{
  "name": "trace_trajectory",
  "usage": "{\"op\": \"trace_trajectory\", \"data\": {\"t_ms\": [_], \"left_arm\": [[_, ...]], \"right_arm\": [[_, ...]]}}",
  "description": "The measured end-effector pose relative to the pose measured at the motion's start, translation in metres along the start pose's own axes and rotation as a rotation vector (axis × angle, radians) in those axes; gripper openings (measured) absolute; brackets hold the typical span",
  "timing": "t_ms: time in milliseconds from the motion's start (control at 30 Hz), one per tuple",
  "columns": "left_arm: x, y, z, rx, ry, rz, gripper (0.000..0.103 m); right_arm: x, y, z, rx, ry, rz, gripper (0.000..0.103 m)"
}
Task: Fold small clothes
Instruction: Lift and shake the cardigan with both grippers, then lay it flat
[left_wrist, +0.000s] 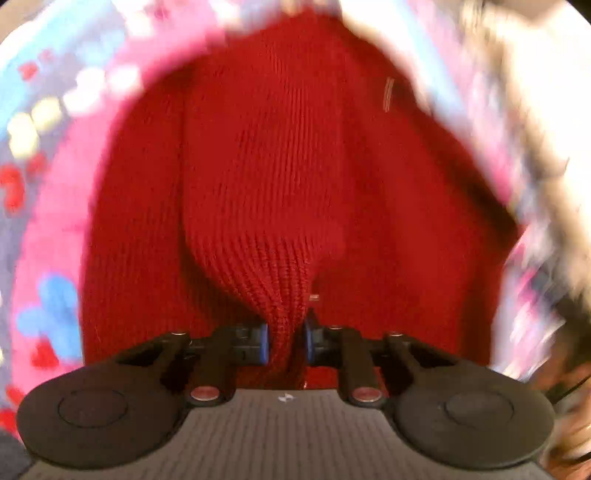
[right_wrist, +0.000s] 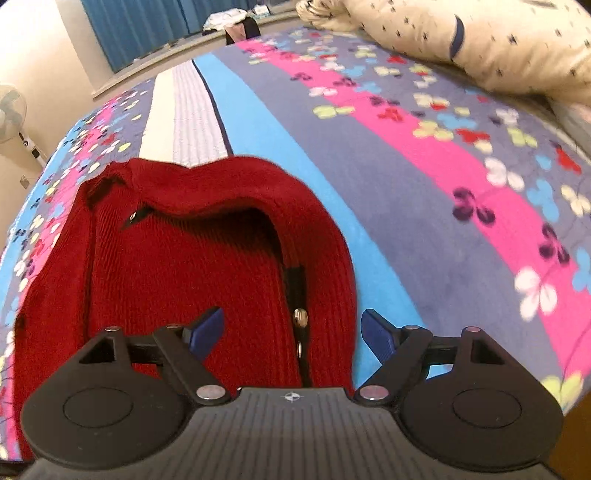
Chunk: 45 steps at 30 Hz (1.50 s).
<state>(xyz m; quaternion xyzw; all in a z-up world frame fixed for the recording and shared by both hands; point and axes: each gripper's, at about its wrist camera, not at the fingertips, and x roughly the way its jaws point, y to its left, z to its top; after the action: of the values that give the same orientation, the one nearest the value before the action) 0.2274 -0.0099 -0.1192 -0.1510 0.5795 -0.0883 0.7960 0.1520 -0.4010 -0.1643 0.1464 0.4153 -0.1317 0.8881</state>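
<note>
A small red knitted garment (right_wrist: 177, 266) lies on the striped flowered bedspread (right_wrist: 424, 155). In the left wrist view the red knit (left_wrist: 280, 166) fills the frame and my left gripper (left_wrist: 286, 345) is shut on a bunched fold of it, which rises from the jaws. The surroundings there are blurred. In the right wrist view my right gripper (right_wrist: 293, 332) is open and empty, low over the garment's near edge, its blue pads either side of a dark placket with metal snaps (right_wrist: 300, 317). The neckline gapes open at the far side.
A cream patterned pillow or duvet (right_wrist: 480, 40) lies at the bed's far right. A white fan (right_wrist: 11, 110) stands at the left by the wall. Blue curtains (right_wrist: 147, 26) and a cluttered sill are at the back. The bed's edge drops away at the lower right.
</note>
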Motion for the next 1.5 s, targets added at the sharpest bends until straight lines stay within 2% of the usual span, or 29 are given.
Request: {"op": "trace_trajectory", "data": {"t_ms": [67,100,167,233,300,333,367,400,467,533,567,600,633,667,700,733,800,867,933,1067,1100,1167,1267,1400,1500], "left_arm": [[-0.046,0.03,0.049,-0.074,-0.204,0.013,0.019],[-0.065,0.054,0.075,-0.126,-0.296,0.062,0.019],[-0.095,0.109,0.125,-0.24,-0.434,0.198,0.02],[-0.115,0.159,0.167,-0.316,-0.513,0.34,0.023],[-0.133,0.189,0.189,-0.395,-0.569,0.494,0.039],[-0.14,0.201,0.194,-0.447,-0.584,0.524,0.046],[-0.145,0.207,0.193,-0.464,-0.611,0.545,0.056],[-0.148,0.208,0.188,-0.46,-0.64,0.565,0.074],[-0.145,0.207,0.177,-0.443,-0.642,0.604,0.096],[-0.131,0.209,0.165,-0.4,-0.611,0.607,0.096],[-0.121,0.205,0.158,-0.378,-0.566,0.6,0.096],[-0.112,0.2,0.15,-0.367,-0.527,0.589,0.096],[-0.104,0.197,0.14,-0.357,-0.5,0.57,0.096],[-0.094,0.194,0.12,-0.347,-0.48,0.548,0.096],[-0.086,0.187,0.104,-0.339,-0.453,0.509,0.096],[-0.08,0.185,0.089,-0.326,-0.429,0.47,0.097],[-0.064,0.177,0.061,-0.296,-0.36,0.419,0.097],[-0.043,0.165,0.029,-0.247,-0.284,0.383,0.097],[-0.028,0.152,0.003,-0.178,-0.228,0.381,0.097],[-0.029,0.117,-0.062,0.029,-0.215,0.38,0.097],[-0.028,0.11,-0.074,0.077,-0.214,0.375,0.1],[-0.028,0.094,-0.1,0.184,-0.211,0.375,0.103],[-0.023,0.079,-0.139,0.295,-0.197,0.359,0.103],[-0.007,0.071,-0.177,0.364,-0.161,0.345,0.103],[0.001,0.072,-0.183,0.364,-0.146,0.317,0.103]], "right_arm": [[0.012,0.005,0.013,-0.038,-0.029,-0.044,0.084],[0.02,0.008,0.021,-0.06,-0.042,-0.063,0.087],[0.045,0.017,0.037,-0.125,-0.01,-0.086,0.091],[0.071,0.026,0.05,-0.192,0.077,-0.151,0.085],[0.085,0.033,0.063,-0.236,0.105,-0.197,0.024],[0.088,0.034,0.068,-0.24,0.106,-0.2,0.022],[0.087,0.033,0.076,-0.227,0.096,-0.199,0.013],[0.085,0.032,0.086,-0.225,0.078,-0.193,0.009],[0.081,0.023,0.118,-0.205,0.021,-0.204,0.009],[0.082,0.006,0.167,-0.123,-0.071,-0.285,0.01],[0.085,-0.004,0.194,-0.056,-0.107,-0.327,0.02],[0.087,-0.017,0.219,0.027,-0.149,-0.374,0.051],[0.087,-0.028,0.237,0.091,-0.186,-0.441,0.066],[0.087,-0.035,0.248,0.131,-0.207,-0.507,0.078],[0.086,-0.04,0.252,0.144,-0.212,-0.531,0.077],[0.084,-0.043,0.249,0.137,-0.209,-0.513,0.077],[0.076,-0.044,0.224,0.083,-0.174,-0.411,0.079],[0.064,-0.043,0.181,0.011,-0.111,-0.31,0.08],[0.044,-0.038,0.124,-0.072,-0.05,-0.226,0.08],[-0.016,-0.011,0.01,-0.269,-0.01,-0.057,0.08],[-0.028,-0.004,-0.014,-0.312,-0.008,-0.018,0.08],[-0.05,0.008,-0.06,-0.369,-0.016,0.017,0.082],[-0.076,0.026,-0.101,-0.359,-0.007,0.064,0.083],[-0.094,0.038,-0.122,-0.249,0.023,0.13,0.083],[-0.099,0.046,-0.135,-0.235,0.03,0.152,0.083]]}}
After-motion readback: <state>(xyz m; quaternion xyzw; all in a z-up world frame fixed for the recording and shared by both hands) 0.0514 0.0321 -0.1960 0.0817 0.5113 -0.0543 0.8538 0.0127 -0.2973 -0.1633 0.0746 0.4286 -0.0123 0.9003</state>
